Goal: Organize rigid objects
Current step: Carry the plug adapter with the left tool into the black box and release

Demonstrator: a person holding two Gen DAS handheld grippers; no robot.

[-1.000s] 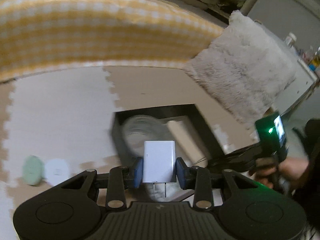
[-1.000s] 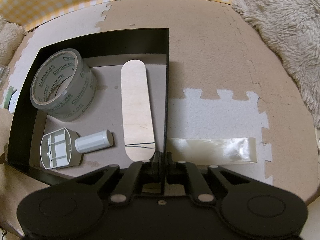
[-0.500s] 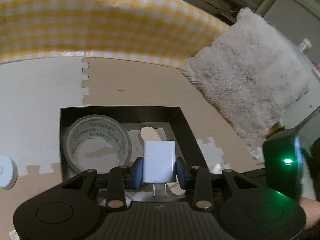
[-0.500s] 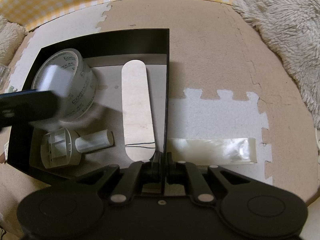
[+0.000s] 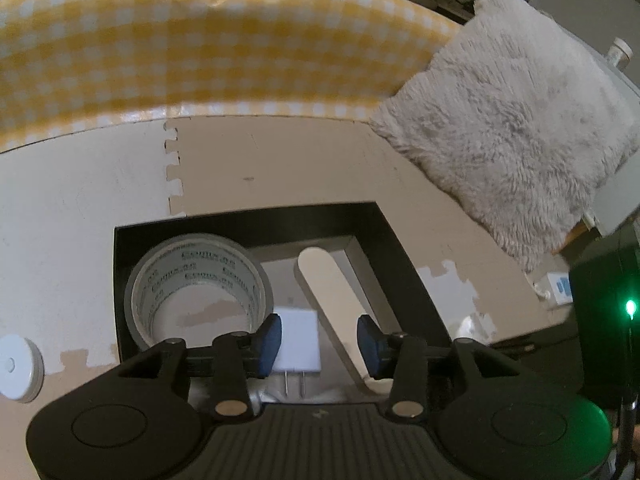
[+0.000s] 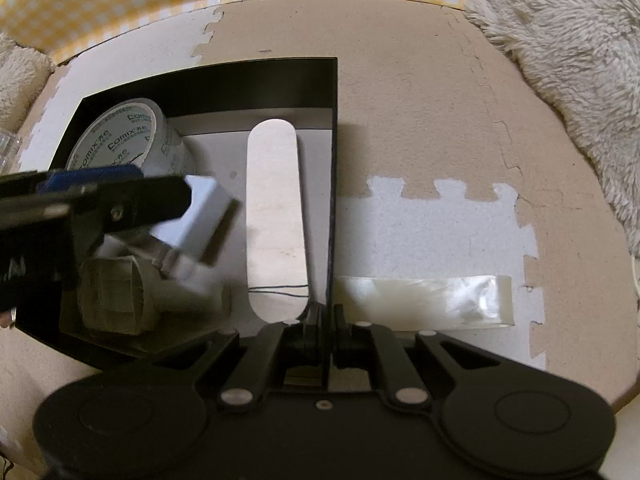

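A black box [image 5: 384,216] [image 6: 280,68] sits on the foam mat. It holds a roll of tape [image 5: 196,280] [image 6: 120,136], a flat wooden stick [image 5: 328,280] [image 6: 276,208], and small white parts [image 6: 116,292]. My left gripper [image 5: 318,340] is open over the box, and a white plug charger [image 5: 299,342] [image 6: 196,216] is loose between its blue pads, below them. My right gripper [image 6: 322,316] is shut on the box's right wall.
A white round disc [image 5: 18,368] lies on the mat left of the box. A strip of clear tape [image 6: 424,300] lies right of it. A furry grey cushion [image 5: 508,136] [image 6: 568,56] and a yellow checked cloth [image 5: 180,48] border the mat.
The left gripper moved over the box, lowered and opened, letting go of the white charger, which now drops inside. The right gripper has kept its hold on the box wall.
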